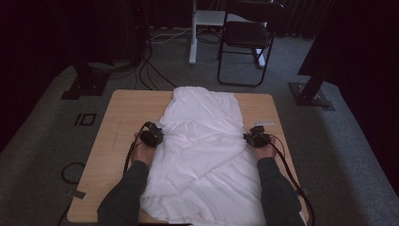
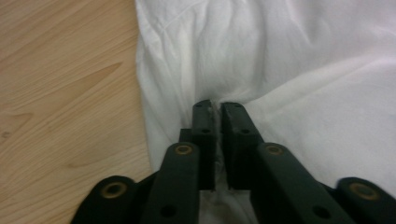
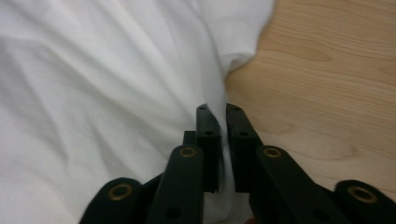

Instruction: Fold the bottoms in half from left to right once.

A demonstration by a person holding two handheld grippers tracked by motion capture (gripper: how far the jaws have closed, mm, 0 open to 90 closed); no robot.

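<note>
In the high view, the crumpled white cotton garment [image 1: 202, 155] lies along the middle of the pale wooden table [image 1: 120, 117], with the left gripper [image 1: 151, 137] at its left edge and the right gripper [image 1: 256, 137] at its right edge, level with each other. Keep both hands at equal height so the fold forms straight. In the left gripper view, the jaws are clenched on a thin ridge of cloth directly ahead of the tips; bare wood lies to their left. In the right gripper view, the jaws likewise pinch a fabric fold between the pads, wood to their right. Maintain firm grasp; avoid dragging.
</note>
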